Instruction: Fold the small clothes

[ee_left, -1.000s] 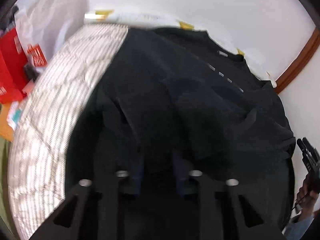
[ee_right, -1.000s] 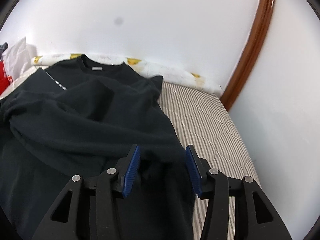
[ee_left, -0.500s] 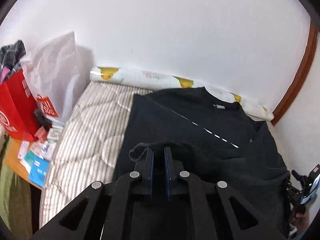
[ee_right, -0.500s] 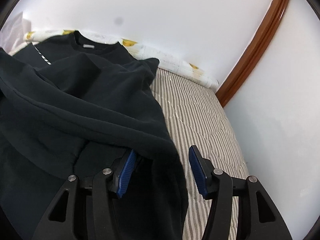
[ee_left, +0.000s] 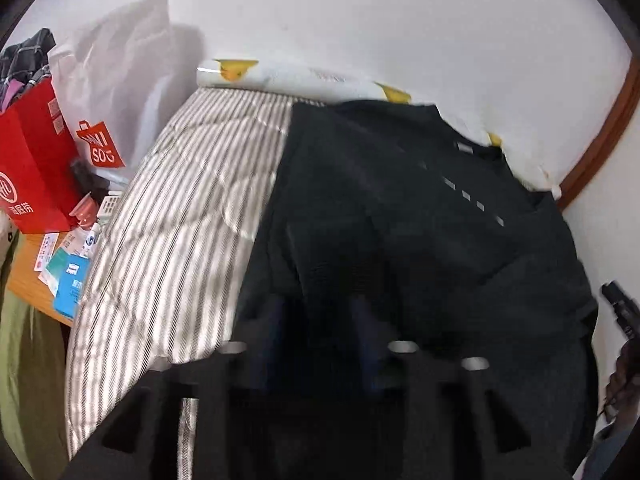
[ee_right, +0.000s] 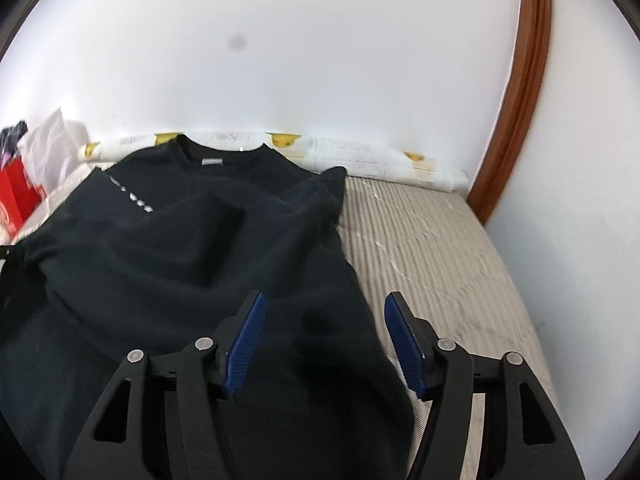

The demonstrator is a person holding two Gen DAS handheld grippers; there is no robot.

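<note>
A black sweatshirt (ee_left: 400,208) lies spread on the striped mattress (ee_left: 180,220), collar toward the wall and a folded layer across its middle. In the blurred left wrist view my left gripper (ee_left: 320,320) hangs just over the near part of the cloth. Its jaws are opening and grip nothing. In the right wrist view the sweatshirt (ee_right: 180,248) fills the left half. My right gripper (ee_right: 326,340) stands over its right edge, blue pads (ee_right: 246,344) wide apart and still opening. Fabric lies below and between them without being pinched.
A red paper bag (ee_left: 32,168), a white plastic bag (ee_left: 116,80) and a wooden stand with packets (ee_left: 60,272) crowd the mattress's left side. A rolled pad with yellow print (ee_right: 360,152) lines the white wall. A brown wooden frame (ee_right: 520,92) rises at the right, beside bare mattress (ee_right: 420,240).
My left gripper, shut on a raised fold of the sweatshirt half a second ago, has let go and its jaws stand apart. The right pads have spread wider and the lifted cloth has settled flat.
</note>
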